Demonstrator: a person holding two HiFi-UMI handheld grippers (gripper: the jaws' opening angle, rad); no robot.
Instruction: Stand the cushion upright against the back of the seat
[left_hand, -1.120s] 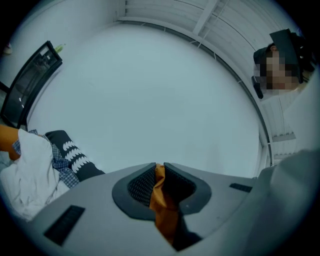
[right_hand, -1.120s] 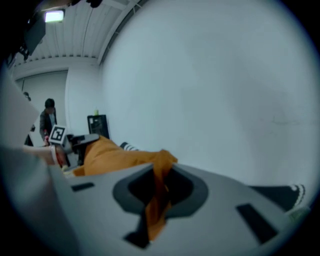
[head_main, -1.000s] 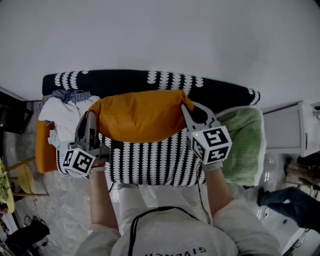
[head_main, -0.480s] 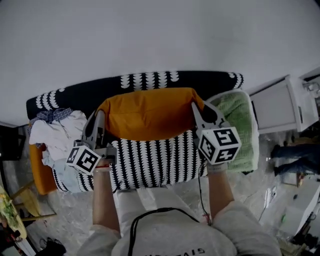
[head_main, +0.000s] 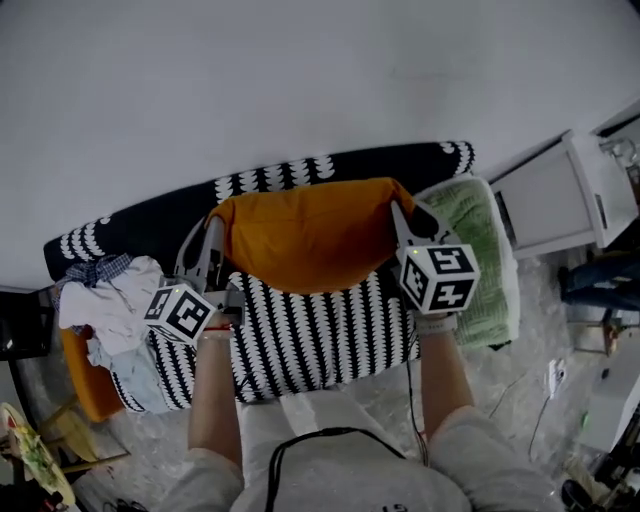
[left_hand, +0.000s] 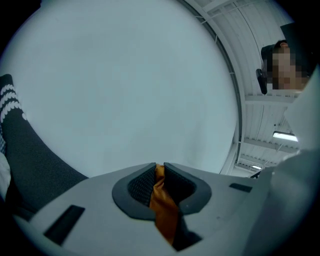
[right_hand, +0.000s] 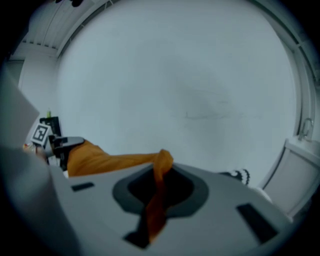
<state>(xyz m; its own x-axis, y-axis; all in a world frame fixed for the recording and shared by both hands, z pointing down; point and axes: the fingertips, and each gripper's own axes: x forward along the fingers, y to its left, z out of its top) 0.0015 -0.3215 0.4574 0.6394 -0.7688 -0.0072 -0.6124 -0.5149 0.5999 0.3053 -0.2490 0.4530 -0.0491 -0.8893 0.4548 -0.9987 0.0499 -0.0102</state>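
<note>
The orange cushion (head_main: 310, 235) stretches crosswise over the rear part of the black-and-white patterned seat (head_main: 310, 325), just in front of the dark back (head_main: 330, 168). It is held at both ends. The left tool (head_main: 212, 232) is clamped on the cushion's left corner; in the left gripper view a fold of orange fabric (left_hand: 162, 205) is pinched between the nearly closed jaws of that tool (left_hand: 159, 172). The right tool (head_main: 400, 215) grips the right corner in the same way. In the right gripper view its jaws (right_hand: 159, 170) are squeezed on a twisted strip of the cover, and the rest of the cushion (right_hand: 100, 159) runs off to the left. Whether the cushion's underside touches the seat cannot be told. A green cushion (head_main: 470, 250) lies at the seat's right end, just beside the right tool. A heap of clothes (head_main: 110, 300) lies at the left end, and a pale wall (head_main: 300, 80) rises behind the back.
</note>
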